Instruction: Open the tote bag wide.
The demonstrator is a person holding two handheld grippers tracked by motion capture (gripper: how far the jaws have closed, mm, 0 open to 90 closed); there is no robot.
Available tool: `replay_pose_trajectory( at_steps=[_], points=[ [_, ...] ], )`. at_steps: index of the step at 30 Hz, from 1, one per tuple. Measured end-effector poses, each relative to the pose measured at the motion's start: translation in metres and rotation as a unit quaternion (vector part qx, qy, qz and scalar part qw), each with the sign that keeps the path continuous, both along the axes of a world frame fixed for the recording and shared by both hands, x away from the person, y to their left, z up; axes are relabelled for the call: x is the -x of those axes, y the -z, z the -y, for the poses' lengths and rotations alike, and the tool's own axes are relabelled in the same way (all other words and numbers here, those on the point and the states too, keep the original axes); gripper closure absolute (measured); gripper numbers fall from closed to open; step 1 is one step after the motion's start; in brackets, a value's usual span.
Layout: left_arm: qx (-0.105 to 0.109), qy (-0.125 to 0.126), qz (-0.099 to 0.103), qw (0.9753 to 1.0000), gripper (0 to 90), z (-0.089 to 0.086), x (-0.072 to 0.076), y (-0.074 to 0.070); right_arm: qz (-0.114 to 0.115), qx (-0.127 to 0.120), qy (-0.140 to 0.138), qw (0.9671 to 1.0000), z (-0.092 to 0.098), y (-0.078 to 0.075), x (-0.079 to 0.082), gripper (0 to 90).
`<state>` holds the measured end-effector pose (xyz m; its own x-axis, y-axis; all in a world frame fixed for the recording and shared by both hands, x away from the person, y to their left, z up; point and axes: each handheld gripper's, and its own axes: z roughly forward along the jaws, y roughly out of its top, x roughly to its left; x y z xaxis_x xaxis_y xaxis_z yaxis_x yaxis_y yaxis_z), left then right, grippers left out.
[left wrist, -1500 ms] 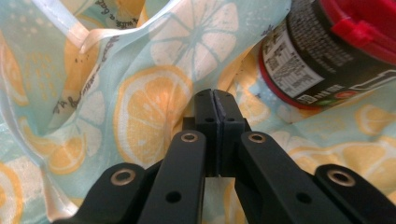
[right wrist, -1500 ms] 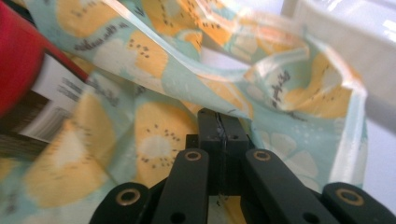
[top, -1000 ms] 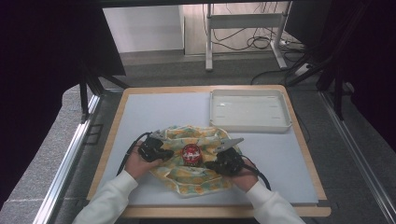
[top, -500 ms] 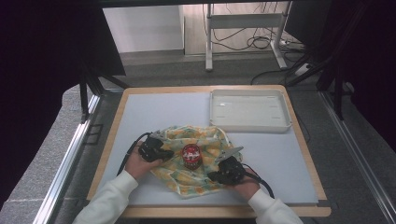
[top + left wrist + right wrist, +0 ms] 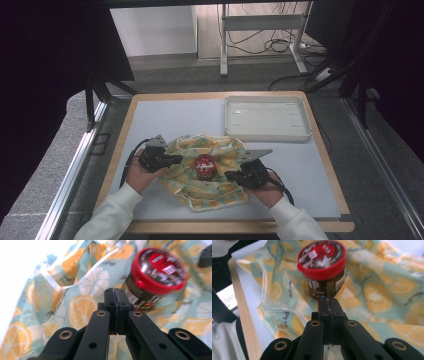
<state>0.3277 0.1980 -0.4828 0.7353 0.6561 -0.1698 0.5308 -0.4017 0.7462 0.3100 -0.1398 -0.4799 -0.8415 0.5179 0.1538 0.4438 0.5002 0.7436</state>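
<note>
A cloth (image 5: 210,192) printed with orange and lemon slices lies crumpled on the near part of the white table. At its middle stands a dark jar (image 5: 204,166) with a red lid. My left gripper (image 5: 175,160) is at the cloth's left edge and my right gripper (image 5: 229,175) at its right edge, both pointing at the jar. In the left gripper view the jaws (image 5: 115,291) are shut with cloth (image 5: 80,307) pinched between them, and the jar (image 5: 160,270) sits just beyond. In the right gripper view the jaws (image 5: 328,301) are shut on a cloth fold (image 5: 374,290), close to the jar (image 5: 322,260).
An empty white tray (image 5: 265,117) sits at the far right of the table. The table has a raised wooden rim (image 5: 325,150). Bare white surface (image 5: 165,120) lies behind the cloth on the left. The person's white sleeves enter from the near edge.
My right gripper dipped toward the table's near edge, then came back a little, drawing the cloth's right side with it. The left gripper and the jar have barely shifted.
</note>
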Motion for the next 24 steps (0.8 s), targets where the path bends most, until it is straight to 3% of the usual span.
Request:
replay_pose_trajectory(
  at_steps=[10, 13, 17, 19, 24],
  points=[
    [0.017, 0.004, 0.015, 0.9997, 89.7, -0.01, 0.017, -0.008, 0.012, -0.015, 0.017, 0.9997, 0.01, -0.009, -0.004, 89.0],
    [0.024, 0.001, 0.02, 0.9995, 86.1, -0.011, 0.02, -0.01, 0.013, -0.017, 0.022, 0.9995, 0.012, -0.012, -0.005, 88.9],
    [0.03, -0.013, 0.033, 0.9989, 69.7, -0.012, 0.02, -0.011, 0.018, -0.022, 0.022, 0.9994, 0.013, -0.013, -0.006, 88.5],
    [0.03, -0.021, 0.036, 0.9987, 55.9, -0.013, 0.021, -0.011, 0.021, -0.024, 0.024, 0.9992, 0.013, -0.015, -0.006, 80.4],
    [0.025, -0.024, 0.036, 0.9988, 38.2, -0.014, 0.023, -0.011, 0.038, -0.024, 0.032, 0.9985, 0.013, -0.02, -0.005, 60.4]
  ],
)
